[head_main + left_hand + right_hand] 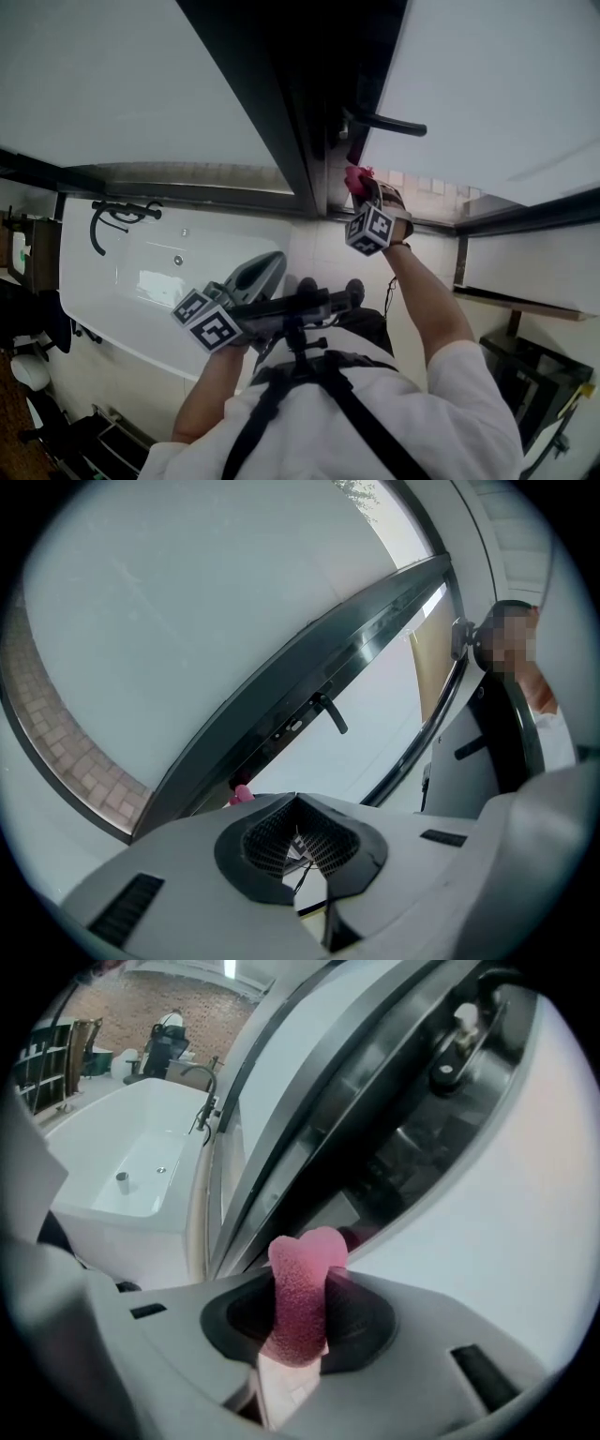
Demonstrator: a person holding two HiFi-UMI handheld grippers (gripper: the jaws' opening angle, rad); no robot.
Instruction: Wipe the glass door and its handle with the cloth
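Note:
The glass door's dark frame [298, 122] runs down the middle of the head view, and its black lever handle [389, 123] sticks out to the right. My right gripper [367, 194] is raised just below that handle and is shut on a pink cloth [358, 177], which lies against the frame's lower part. In the right gripper view the cloth [305, 1293] stands up between the jaws of the right gripper [305, 1283], close to the frame [375, 1147]. My left gripper [265, 269] hangs low, away from the door, shut with nothing in it. Its own view shows the left gripper [298, 805], the handle [330, 712] and the cloth [242, 794].
A white bathtub [141, 272] with a black faucet [108, 220] stands at the left below the glass pane [122, 84]. Dark shelving [530, 375] is at the lower right. A second frosted pane [497, 84] fills the upper right.

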